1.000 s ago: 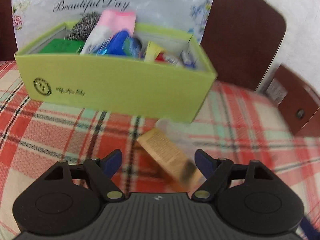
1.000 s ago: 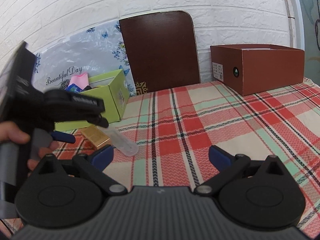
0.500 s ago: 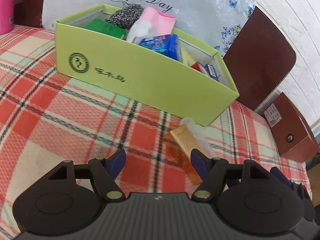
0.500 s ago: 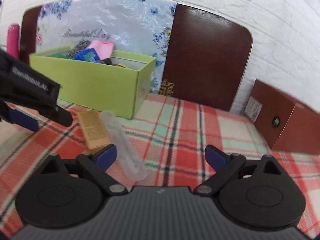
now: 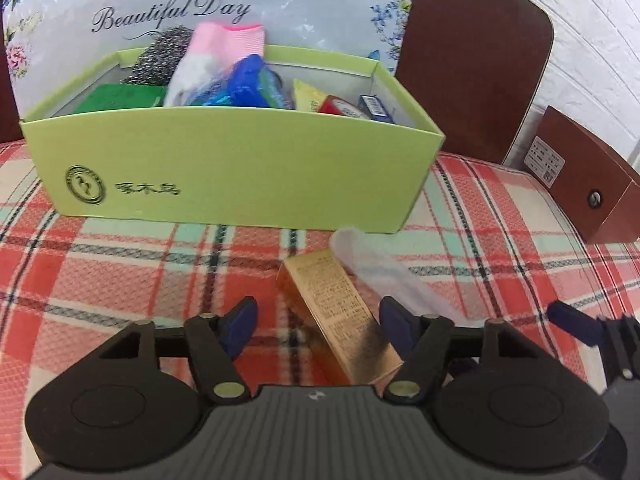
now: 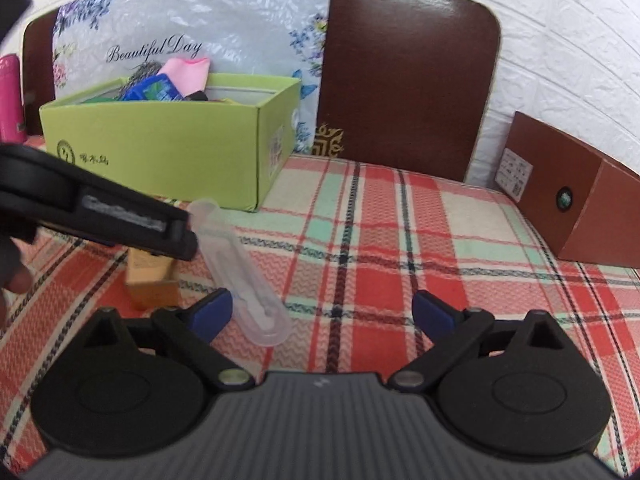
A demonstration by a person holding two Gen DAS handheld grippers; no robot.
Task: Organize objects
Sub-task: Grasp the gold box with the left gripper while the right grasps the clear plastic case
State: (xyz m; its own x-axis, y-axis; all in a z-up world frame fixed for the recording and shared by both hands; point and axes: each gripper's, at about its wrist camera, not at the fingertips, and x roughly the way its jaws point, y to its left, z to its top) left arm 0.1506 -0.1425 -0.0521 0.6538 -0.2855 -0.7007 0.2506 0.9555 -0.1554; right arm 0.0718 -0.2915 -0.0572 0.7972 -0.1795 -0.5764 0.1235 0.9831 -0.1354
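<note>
Right now my left gripper [image 5: 316, 326] hangs over the checked tablecloth [image 5: 120, 272] just in front of the green box [image 5: 240, 168], its jaws closing, with the gold carton [image 5: 340, 316] lying between the blue pads; the pads do not yet press on it. That carton lies flat on the cloth, one end toward the green box and the other running back under my gripper. Touching its right side lies the clear plastic case [image 5: 376, 268], slanted, its far end just short of the green box's front right corner. My right gripper [image 6: 322, 314] is wide apart and opening; its left pad [image 6: 212, 314] sits right by the near end of the clear case, which pokes in beside that pad, and nothing is gripped. From that side the left gripper's black arm crosses over the gold carton and hides most of it. Inside the green box I see a pink cloth [image 5: 228, 46], a steel scourer [image 5: 164, 56], a green pad [image 5: 120, 98], a blue packet [image 5: 248, 84] and a few small packs, all piled loosely. Behind the green box stands a flowered board [image 5: 200, 4], with a dark brown panel [image 5: 472, 56] to its right. Well to the right of the green box sits a brown box [image 6: 560, 188] against the white brick wall [image 6: 560, 48].
</note>
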